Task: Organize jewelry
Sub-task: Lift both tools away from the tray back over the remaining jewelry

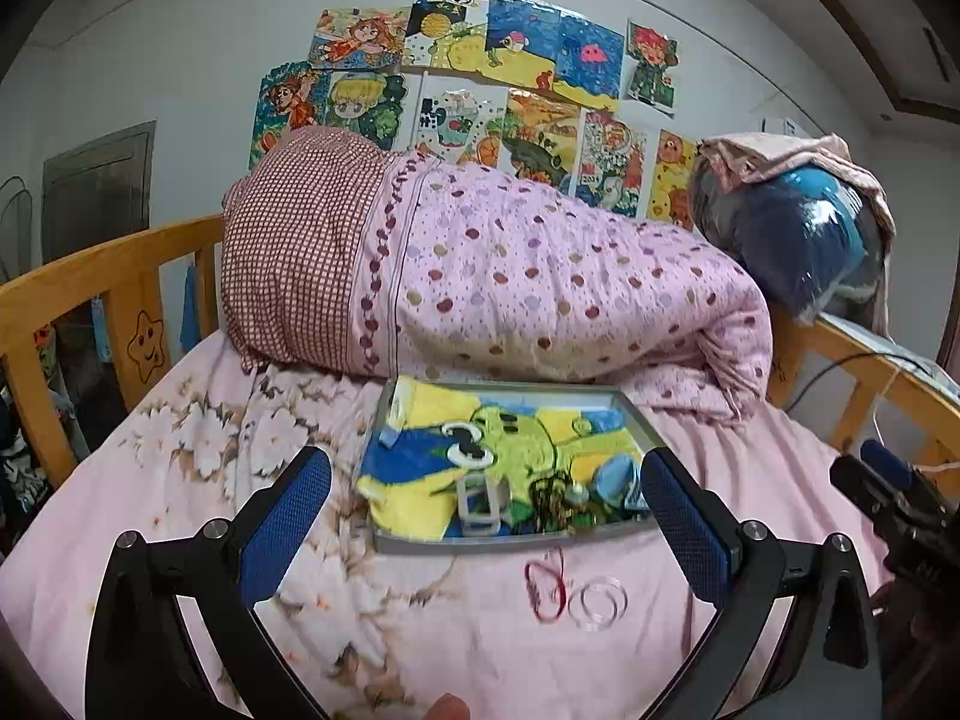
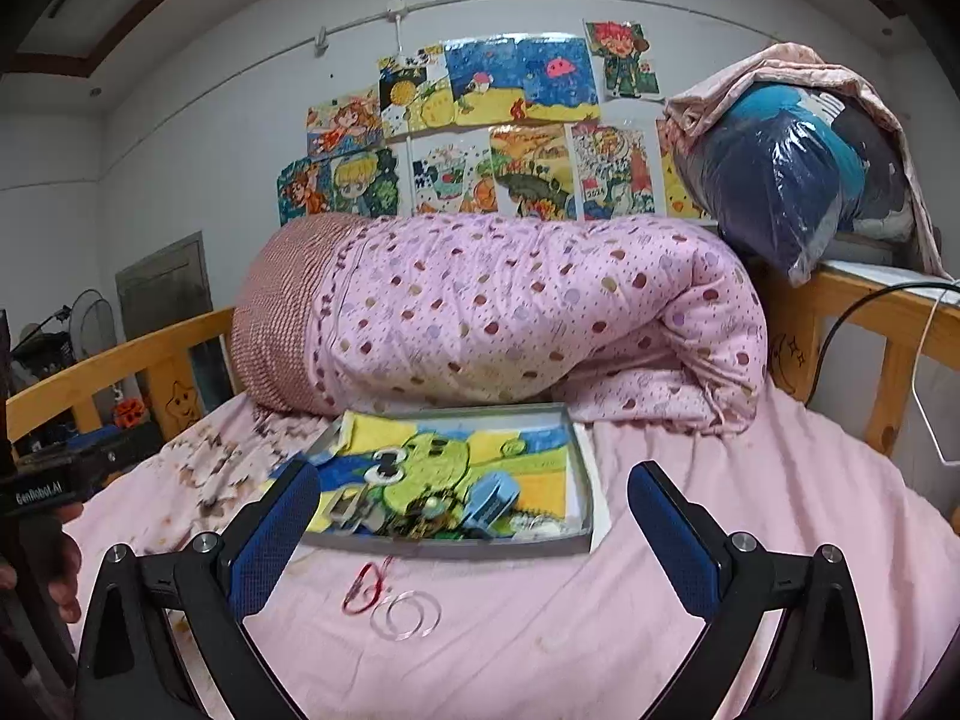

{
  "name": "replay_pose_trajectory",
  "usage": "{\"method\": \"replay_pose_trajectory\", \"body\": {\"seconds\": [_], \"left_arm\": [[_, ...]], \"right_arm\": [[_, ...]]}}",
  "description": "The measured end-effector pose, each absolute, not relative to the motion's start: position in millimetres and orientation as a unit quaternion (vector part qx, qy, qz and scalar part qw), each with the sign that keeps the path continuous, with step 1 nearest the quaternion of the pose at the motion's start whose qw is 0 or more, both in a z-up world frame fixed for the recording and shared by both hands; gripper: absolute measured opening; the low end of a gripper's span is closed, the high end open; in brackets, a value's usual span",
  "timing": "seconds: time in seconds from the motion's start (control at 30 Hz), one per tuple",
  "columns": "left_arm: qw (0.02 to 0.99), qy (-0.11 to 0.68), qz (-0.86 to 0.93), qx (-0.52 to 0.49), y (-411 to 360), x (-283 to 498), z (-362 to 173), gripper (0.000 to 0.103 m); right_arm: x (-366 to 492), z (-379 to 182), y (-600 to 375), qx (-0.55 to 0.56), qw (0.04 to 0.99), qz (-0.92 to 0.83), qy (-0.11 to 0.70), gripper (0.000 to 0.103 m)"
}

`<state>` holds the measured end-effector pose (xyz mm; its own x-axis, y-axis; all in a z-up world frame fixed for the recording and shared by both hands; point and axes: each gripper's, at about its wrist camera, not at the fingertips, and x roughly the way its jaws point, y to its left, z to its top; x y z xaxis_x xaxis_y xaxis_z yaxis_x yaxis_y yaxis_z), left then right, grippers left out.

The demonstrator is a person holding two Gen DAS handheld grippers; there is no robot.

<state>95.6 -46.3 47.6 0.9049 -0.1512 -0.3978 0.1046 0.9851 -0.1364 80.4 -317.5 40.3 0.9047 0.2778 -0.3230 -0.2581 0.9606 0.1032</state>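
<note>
Pink bedsheet (image 1: 456, 648), partly printed with pale flowers, fills the lower half of both views. A shallow grey tray (image 1: 510, 543) is seen at centre frame, lined with a yellow, blue and green cartoon cloth (image 1: 498, 438). Small jewelry pieces are gathered at the tray's near edge: a pale square frame-like piece (image 1: 478, 507), a dark tangled cord (image 1: 549, 501) and a light blue piece (image 1: 618, 480); finer detail is blurred. On the sheet just below the tray, outside it, a red string bracelet (image 1: 546, 591) lies beside two clear rings (image 1: 597, 600), which overlap each other. The left gripper (image 1: 486, 534) is shown with its blue-padded fingers (image 1: 288, 528) spread wide, nothing between them. The right gripper (image 2: 474, 534) is likewise spread wide and empty, its fingers (image 2: 276, 534) framing the tray. In the left wrist view the right gripper appears at the right edge. A rolled pink dotted quilt (image 1: 528, 276) is seen behind the tray, children's drawings (image 1: 480, 90) on the wall above it, and a plastic-wrapped bundle (image 2: 780, 180) at upper right on the wooden bed rail (image 2: 888, 306).
</note>
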Motion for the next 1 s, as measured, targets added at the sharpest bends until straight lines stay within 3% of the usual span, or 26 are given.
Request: {"method": "replay_pose_trajectory", "body": {"seconds": [0.37,1.0], "left_arm": [[0.967,0.24,-0.064,-0.05,-42.3,59.0,16.7,0.101],[0.95,0.308,-0.029,-0.038,-37.4,63.8,-24.9,0.101]], "right_arm": [[52.7,26.4,-304.0,0.014,0.966,0.131,0.223,0.103],[73.5,-12.4,-306.1,0.019,0.942,0.095,0.322,0.103]]}}
